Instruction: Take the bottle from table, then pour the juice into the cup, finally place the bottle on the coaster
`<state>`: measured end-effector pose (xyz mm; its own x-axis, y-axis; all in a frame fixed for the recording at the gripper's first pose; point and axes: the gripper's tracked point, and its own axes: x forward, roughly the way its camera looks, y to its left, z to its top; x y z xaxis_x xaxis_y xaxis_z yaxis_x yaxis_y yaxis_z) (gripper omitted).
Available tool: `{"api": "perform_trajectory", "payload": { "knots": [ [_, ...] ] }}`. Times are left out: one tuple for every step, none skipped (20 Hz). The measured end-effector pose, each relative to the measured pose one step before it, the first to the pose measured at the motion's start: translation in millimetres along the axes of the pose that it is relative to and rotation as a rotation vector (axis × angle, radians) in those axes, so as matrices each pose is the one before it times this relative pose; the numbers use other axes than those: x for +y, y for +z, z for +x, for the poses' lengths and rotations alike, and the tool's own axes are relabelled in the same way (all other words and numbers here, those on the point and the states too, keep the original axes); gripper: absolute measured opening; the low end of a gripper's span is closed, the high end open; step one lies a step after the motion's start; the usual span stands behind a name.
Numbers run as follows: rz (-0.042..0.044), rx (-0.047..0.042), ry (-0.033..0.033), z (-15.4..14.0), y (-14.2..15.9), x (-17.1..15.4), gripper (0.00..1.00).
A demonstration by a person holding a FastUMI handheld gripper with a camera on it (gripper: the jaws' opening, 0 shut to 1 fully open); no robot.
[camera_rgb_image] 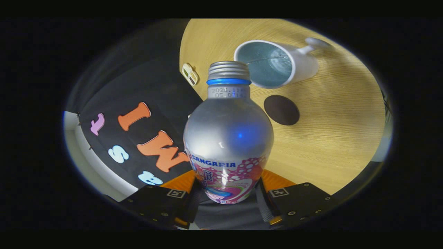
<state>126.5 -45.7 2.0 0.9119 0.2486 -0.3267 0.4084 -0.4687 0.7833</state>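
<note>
Clamped between the gripper's (226, 193) two fingers (162, 202) is an aluminium juice bottle (228, 138), both pads pressing its printed lower body, whose base is hidden behind them. Its cap is off, the bare threaded neck tipped toward a white cup (277, 64) beyond, mouth just at the cup's rim. No stream can be made out. A dark round coaster (281, 110) lies on the wooden table (339, 131) near the cup. A small tag (190, 73) sits by the table edge, too small to identify.
</note>
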Motion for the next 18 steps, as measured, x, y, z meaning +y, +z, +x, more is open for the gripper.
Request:
{"api": "perform_trajectory", "payload": {
  "knots": [
    [0.00606,0.00409,0.00441,-1.24,-1.25,2.37,0.72],
    [0.01423,0.00468,0.00761,-0.18,-1.06,1.83,0.72],
    [0.01223,0.00265,0.00242,-1.17,0.33,2.06,0.72],
    [0.0056,0.00087,-0.00402,1.45,-0.86,-0.97,0.72],
    [0.00577,-0.00043,0.00172,0.62,-0.14,0.09,0.72],
    [0.00598,0.00526,0.0009,-0.45,-0.86,0.84,0.72],
    [0.00546,-0.00153,-0.00282,-0.71,1.69,-0.5,0.72],
    [0.00511,0.00172,-0.00027,-0.25,-0.21,0.21,0.72],
    [0.00832,0.00559,0.00217,-0.07,-0.67,1.34,0.72],
    [0.00908,0.00373,0.00504,0.75,-1.1,1.67,0.71],
    [0.00446,0.00887,0.00136,-0.51,-1.38,0.28,0.72],
    [0.00636,0.00393,0.00079,0.02,-1.16,-0.22,0.72],
    [0.00164,0.00015,-0.00355,0.68,-0.33,0.18,0.72],
    [-0.00128,-0.00076,-0.00202,1.25,-1.37,-0.42,0.72],
    [-0.00456,-0.00271,-0.00499,-0.37,0.76,-0.21,0.72],
    [-0.00875,-0.00355,-0.00435,0.2,0.58,-0.92,0.72],
    [-0.00993,-0.0082,-0.00303,-0.16,1.22,0.34,0.72],
    [-0.00989,-0.0054,-0.00153,1.57,0.6,-0.24,0.72]
  ]
}}
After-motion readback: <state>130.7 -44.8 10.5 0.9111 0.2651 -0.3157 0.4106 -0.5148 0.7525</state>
